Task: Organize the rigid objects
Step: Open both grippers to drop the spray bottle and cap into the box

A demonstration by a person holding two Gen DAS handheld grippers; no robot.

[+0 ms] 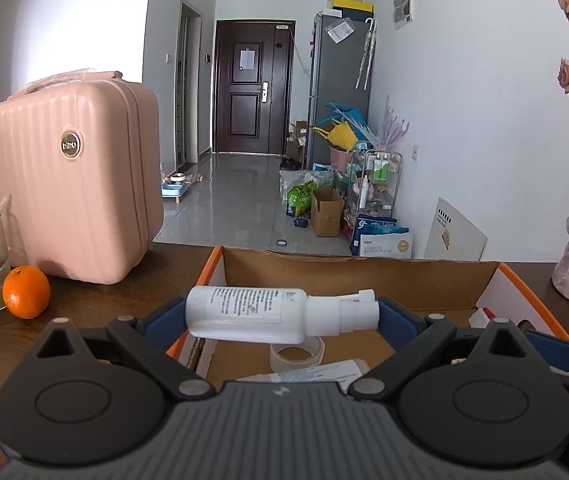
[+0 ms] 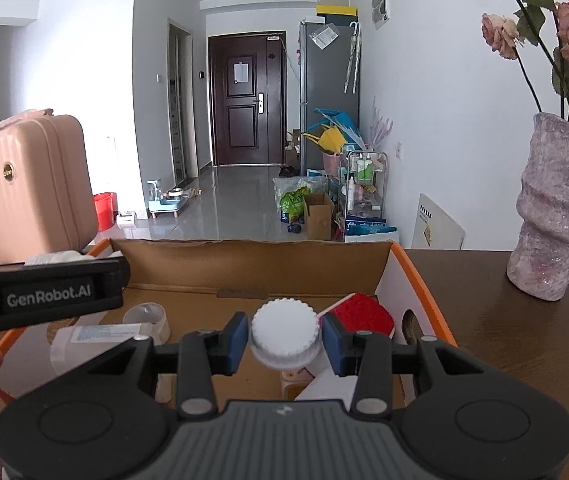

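The left gripper (image 1: pixel 280 316) is squeezing a white spray bottle (image 1: pixel 268 314) sideways by its 2 ends, holding it up over the open cardboard box (image 1: pixel 364 276). The right gripper (image 2: pixel 284 340) is pinching a white ridged cap (image 2: pixel 284 330) between its 2 blue pads (image 2: pixel 236 340), also over the box. Down inside the box, a roll of tape (image 1: pixel 296 354) is lying beside a red thing (image 2: pixel 360 312). An orange (image 1: pixel 26 292) is sitting on the brown table (image 1: pixel 96 312), next to a pink case (image 1: pixel 60 176). A pink vase (image 2: pixel 556 208) is standing on the right.
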